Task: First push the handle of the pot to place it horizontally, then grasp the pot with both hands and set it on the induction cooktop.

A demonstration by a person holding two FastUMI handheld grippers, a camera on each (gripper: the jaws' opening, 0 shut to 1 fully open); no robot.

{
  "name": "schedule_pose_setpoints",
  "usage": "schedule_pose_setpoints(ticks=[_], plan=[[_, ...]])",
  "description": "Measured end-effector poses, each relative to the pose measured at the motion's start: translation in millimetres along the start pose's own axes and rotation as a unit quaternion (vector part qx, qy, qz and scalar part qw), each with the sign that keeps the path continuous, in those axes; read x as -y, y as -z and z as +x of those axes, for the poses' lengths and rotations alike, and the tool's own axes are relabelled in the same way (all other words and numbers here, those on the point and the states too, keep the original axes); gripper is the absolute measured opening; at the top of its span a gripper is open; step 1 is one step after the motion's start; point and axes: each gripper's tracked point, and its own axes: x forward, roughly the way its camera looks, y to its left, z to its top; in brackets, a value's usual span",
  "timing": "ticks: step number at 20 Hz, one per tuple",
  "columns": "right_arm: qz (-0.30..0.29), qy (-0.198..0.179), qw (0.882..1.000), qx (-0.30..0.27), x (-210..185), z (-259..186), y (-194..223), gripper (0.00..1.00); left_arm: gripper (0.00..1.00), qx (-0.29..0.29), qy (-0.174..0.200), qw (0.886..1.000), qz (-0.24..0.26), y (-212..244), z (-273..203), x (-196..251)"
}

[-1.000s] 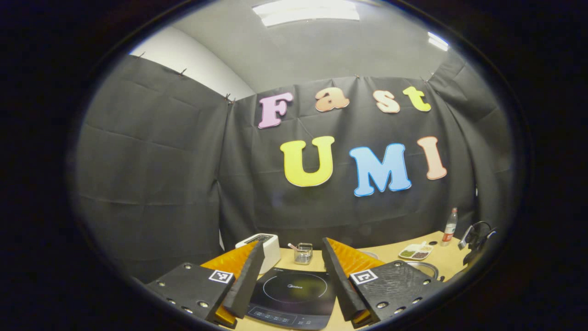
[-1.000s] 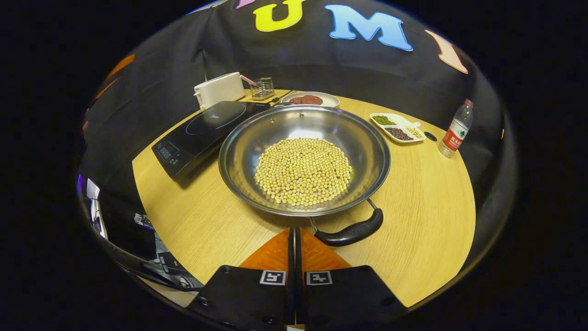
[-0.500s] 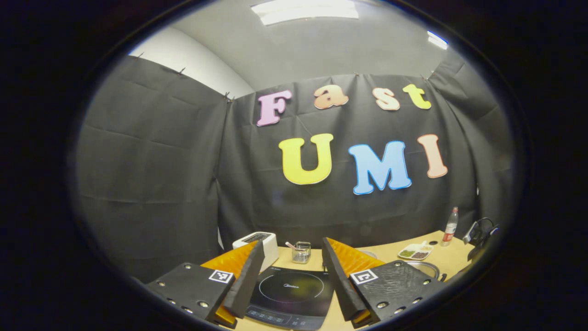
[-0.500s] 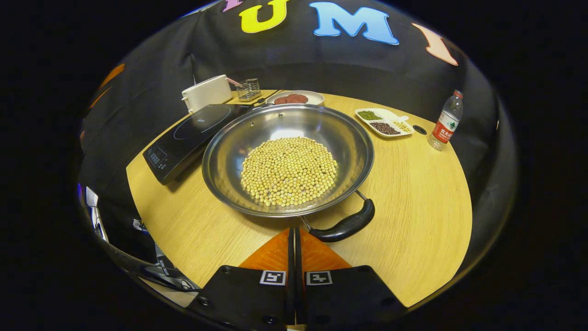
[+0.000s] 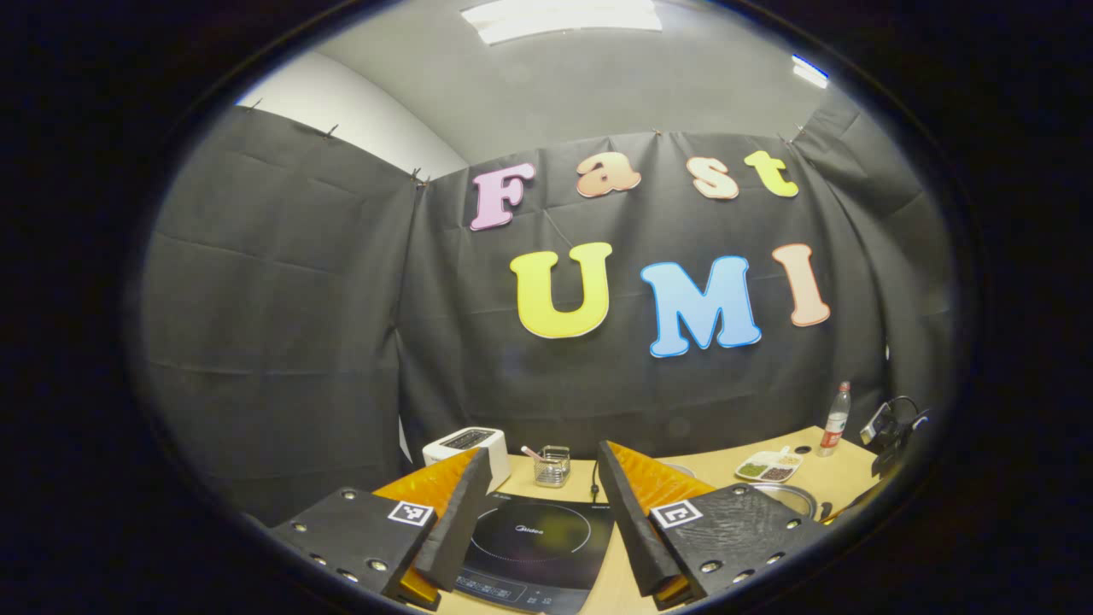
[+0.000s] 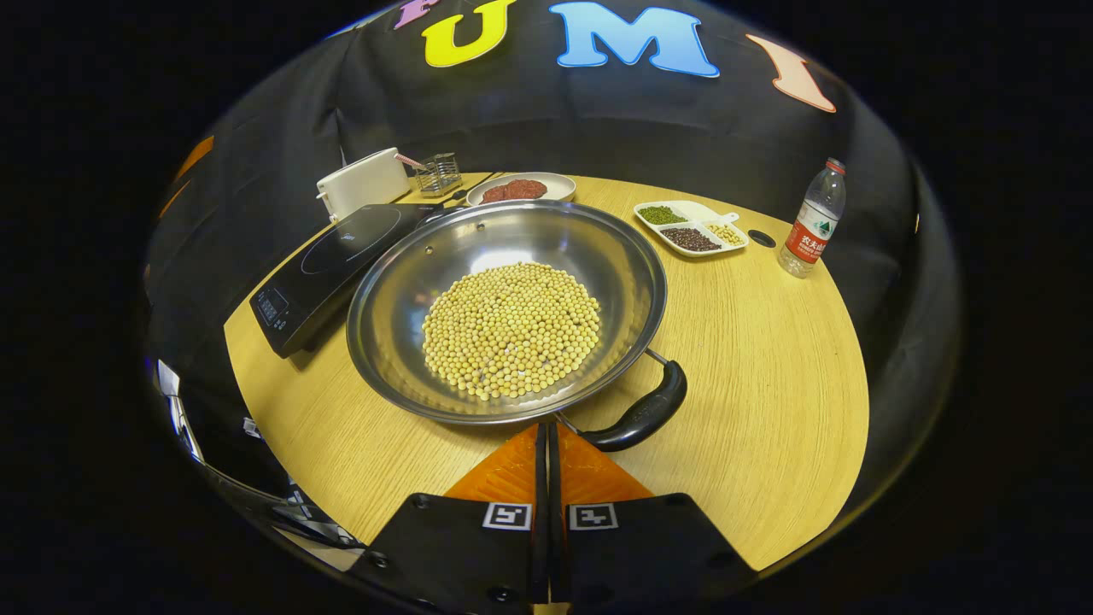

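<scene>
Right gripper view shows the right gripper, fingers pressed together and holding nothing, just beside the pot handle, seemingly poised to push it horizontal, while the left gripper hangs wide open and unladen above the induction cooktop.

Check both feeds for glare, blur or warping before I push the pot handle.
Right gripper view: sharp; a ceiling-light glare patch on the pot wall above the beans; the table edge bows with the fisheye. Left gripper view: bright ceiling light, dim cooktop low in frame.
</scene>
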Motion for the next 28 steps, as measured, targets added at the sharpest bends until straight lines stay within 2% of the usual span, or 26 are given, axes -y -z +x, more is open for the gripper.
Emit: schedule_pose_setpoints(ticks=[3,4,8,9,17,28], plan=[[-0.004,0.008,1.000,0.001,10.5,5.0,-5.8,0.02,0.77,-0.004,-0.003,1.000,0.002,1.9,0.2,2.0],[-0.005,0.012,1.000,0.000,14.4,6.8,-8.0,0.02,0.74,-0.005,-0.004,1.000,0.003,4.1,0.6,2.4],[-0.017,0.022,1.000,0.000,25.6,12.9,-14.1,0.02,0.74,-0.012,-0.009,1.000,0.007,10.0,1.5,1.9],[-0.019,0.026,0.999,0.000,28.2,14.9,-15.7,0.02,0.77,-0.014,-0.010,1.000,0.008,11.3,1.3,1.9],[-0.016,0.053,0.998,0.011,46.8,24.2,-28.4,0.02,0.74,-0.028,-0.013,0.999,0.012,24.0,3.4,4.1],[0.000,0.109,0.993,0.042,79.5,34.0,-47.7,0.02,0.75,-0.041,0.007,0.999,0.010,34.1,12.6,23.6]])
